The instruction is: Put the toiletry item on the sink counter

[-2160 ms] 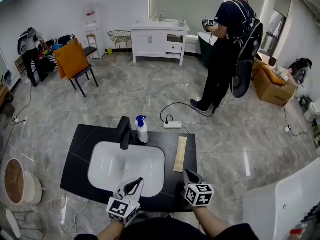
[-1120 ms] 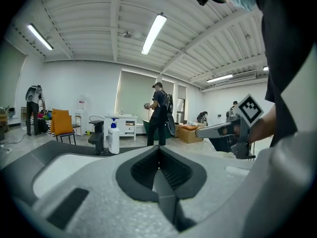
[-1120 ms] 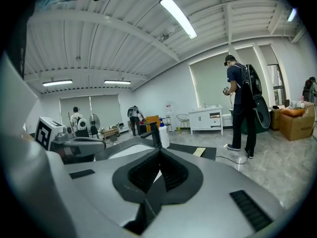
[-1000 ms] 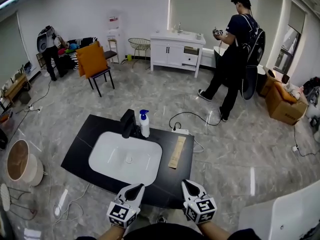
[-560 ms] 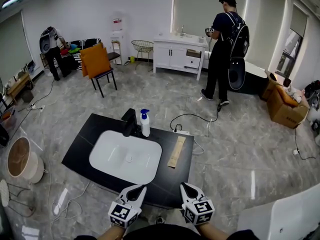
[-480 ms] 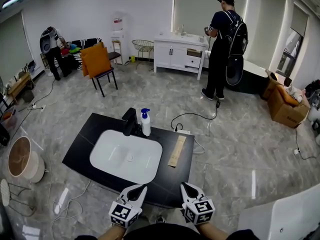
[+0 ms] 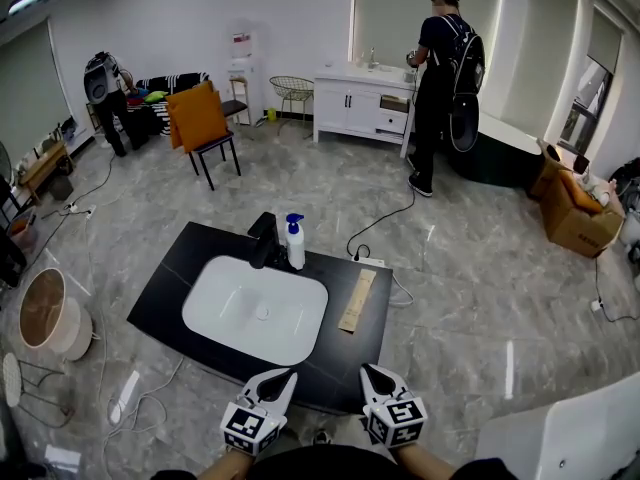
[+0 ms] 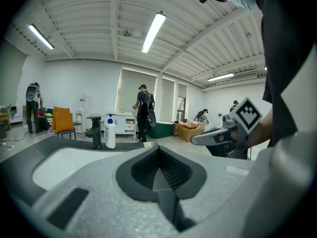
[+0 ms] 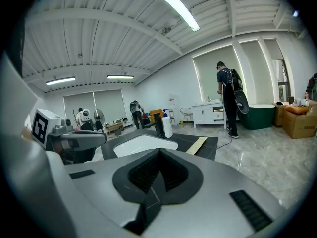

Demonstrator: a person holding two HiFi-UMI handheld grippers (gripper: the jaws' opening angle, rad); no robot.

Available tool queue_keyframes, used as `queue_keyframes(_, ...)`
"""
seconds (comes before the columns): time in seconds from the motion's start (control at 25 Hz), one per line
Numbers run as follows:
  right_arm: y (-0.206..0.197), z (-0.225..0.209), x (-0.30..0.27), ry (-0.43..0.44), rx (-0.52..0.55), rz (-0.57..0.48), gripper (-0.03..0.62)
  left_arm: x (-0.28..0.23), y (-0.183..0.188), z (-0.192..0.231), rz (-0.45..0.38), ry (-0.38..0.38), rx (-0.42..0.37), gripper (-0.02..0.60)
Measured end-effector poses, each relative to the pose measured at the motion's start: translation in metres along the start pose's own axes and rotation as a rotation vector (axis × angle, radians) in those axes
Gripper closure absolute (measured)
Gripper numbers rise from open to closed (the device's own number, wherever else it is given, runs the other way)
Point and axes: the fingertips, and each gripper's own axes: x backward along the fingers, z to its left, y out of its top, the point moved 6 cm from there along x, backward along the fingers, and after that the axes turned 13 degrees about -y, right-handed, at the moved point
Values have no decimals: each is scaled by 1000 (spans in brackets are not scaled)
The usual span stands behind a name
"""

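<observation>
A black sink counter (image 7: 165, 278) with a white basin (image 7: 255, 310) stands on the floor in front of me. At its back edge a white pump bottle with a blue top (image 7: 296, 244) stands upright next to a black faucet (image 7: 263, 240). A long tan box (image 7: 358, 300) lies flat on the counter to the right of the basin. My left gripper (image 7: 281, 376) and right gripper (image 7: 370, 373) hover side by side just off the counter's front edge, both shut and empty. The bottle (image 8: 110, 132) shows far ahead in the left gripper view, and the bottle (image 9: 168, 126) and tan box (image 9: 198, 145) in the right gripper view.
A white power strip (image 7: 372, 261) with a black cable lies on the floor behind the counter. A round basket (image 7: 45, 313) sits at the left. Farther back are an orange chair (image 7: 203, 118), a white vanity (image 7: 365, 98), a person with a backpack (image 7: 438, 78) and cardboard boxes (image 7: 570, 208).
Both grippers have drawn back from over the counter's front edge to just off it. The person with the backpack has walked to the white vanity. The view has shifted slightly.
</observation>
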Motion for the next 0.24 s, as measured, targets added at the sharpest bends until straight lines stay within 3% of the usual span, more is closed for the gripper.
queue_keyframes(0.24,-3,-1,-3,-3,0,6,597,-1,0,-2,-3,0,6,574)
